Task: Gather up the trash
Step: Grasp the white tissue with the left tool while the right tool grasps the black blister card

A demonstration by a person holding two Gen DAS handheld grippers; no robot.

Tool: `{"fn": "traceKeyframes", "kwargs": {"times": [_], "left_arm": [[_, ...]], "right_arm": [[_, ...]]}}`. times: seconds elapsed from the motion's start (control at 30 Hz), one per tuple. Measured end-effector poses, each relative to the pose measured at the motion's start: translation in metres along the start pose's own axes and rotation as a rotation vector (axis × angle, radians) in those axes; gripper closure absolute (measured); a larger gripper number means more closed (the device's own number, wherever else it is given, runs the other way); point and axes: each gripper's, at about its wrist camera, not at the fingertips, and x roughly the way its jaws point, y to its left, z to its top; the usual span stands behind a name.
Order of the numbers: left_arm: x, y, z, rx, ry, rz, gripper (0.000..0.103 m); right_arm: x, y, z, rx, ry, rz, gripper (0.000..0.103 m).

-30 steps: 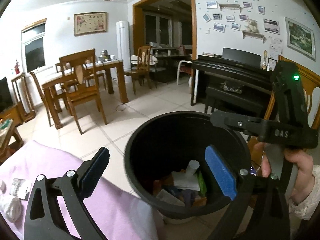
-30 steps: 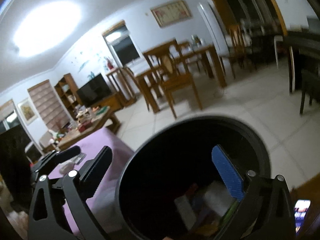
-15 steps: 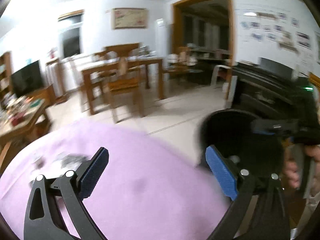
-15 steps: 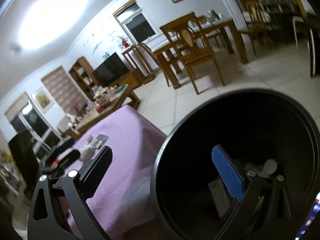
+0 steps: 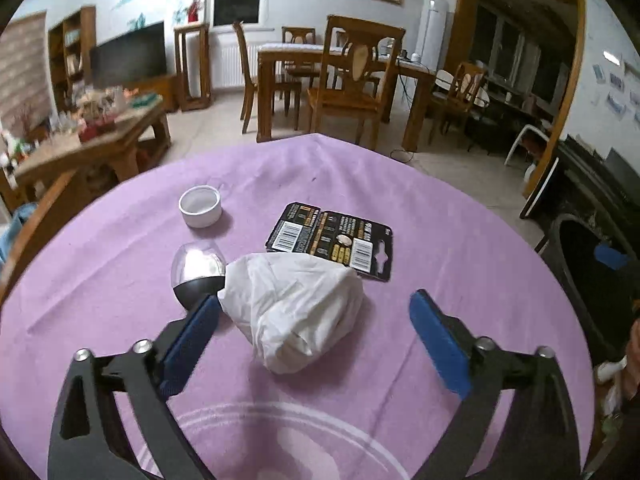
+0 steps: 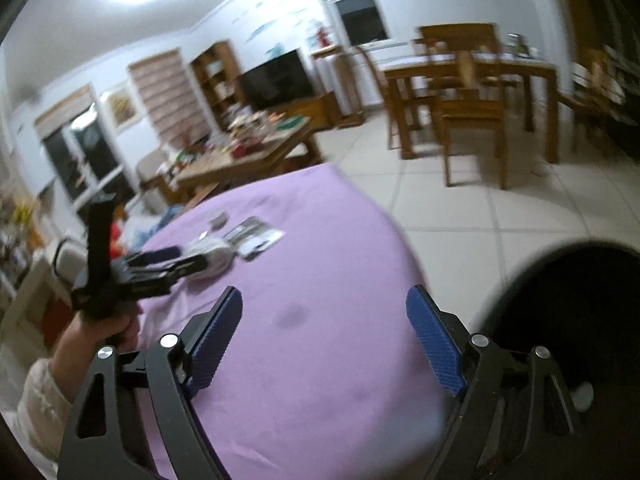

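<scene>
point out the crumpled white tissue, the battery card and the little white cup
crumpled white tissue (image 5: 294, 310), left wrist view, middle of the wad
battery card (image 5: 330, 236), left wrist view, centre of the black printed card
little white cup (image 5: 200, 206), left wrist view, its front wall

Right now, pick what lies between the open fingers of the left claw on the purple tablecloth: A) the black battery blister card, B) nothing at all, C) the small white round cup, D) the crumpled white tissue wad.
D: in the left wrist view the crumpled white tissue wad sits between the spread fingers of the left claw, not yet pinched.
</scene>
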Motion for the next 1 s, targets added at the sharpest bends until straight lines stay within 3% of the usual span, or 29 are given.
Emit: {"fn": "traceKeyframes", "kwargs": {"times": [0.03, 0.1, 0.2, 0.3, 0.43, 0.6, 0.67, 0.8, 0.93, 0.97, 1.0], "left_arm": [[0.002, 0.002, 0.001, -0.008, 0.009, -0.014, 0.024], [0.008, 0.006, -0.002, -0.02, 0.045, -0.054, 0.056], [0.015, 0.012, -0.004, -0.044, 0.088, -0.082, 0.071], [0.014, 0.012, -0.006, -0.041, 0.082, -0.086, 0.084], [-0.003, 0.018, -0.011, -0.055, 0.026, -0.085, 0.088], [-0.051, 0.054, -0.009, -0.214, -0.177, -0.127, 0.088], [-0.059, 0.067, -0.01, -0.266, -0.213, -0.111, 0.088], [-0.063, 0.083, -0.011, -0.329, -0.232, -0.087, 0.087], [-0.062, 0.077, -0.009, -0.31, -0.222, -0.077, 0.087], [-0.063, 0.076, -0.009, -0.304, -0.218, -0.075, 0.087], [-0.061, 0.075, -0.008, -0.299, -0.215, -0.073, 0.087]], "right_arm": [[0.007, 0.008, 0.004, -0.021, 0.009, 0.007, 0.02], [0.03, 0.03, 0.015, -0.085, 0.036, 0.019, 0.02], [0.064, 0.056, 0.033, -0.164, 0.076, 0.023, 0.02], [0.104, 0.08, 0.047, -0.235, 0.124, 0.004, 0.02], [0.15, 0.095, 0.051, -0.353, 0.193, -0.047, 0.02], [0.215, 0.117, 0.054, -0.485, 0.286, -0.072, 0.02], [0.235, 0.121, 0.055, -0.504, 0.321, -0.057, 0.02], [0.261, 0.122, 0.061, -0.474, 0.374, 0.011, 0.02], [0.272, 0.122, 0.069, -0.448, 0.38, 0.039, 0.024], [0.27, 0.122, 0.069, -0.447, 0.372, 0.042, 0.036], [0.268, 0.121, 0.069, -0.444, 0.368, 0.041, 0.036]]}}
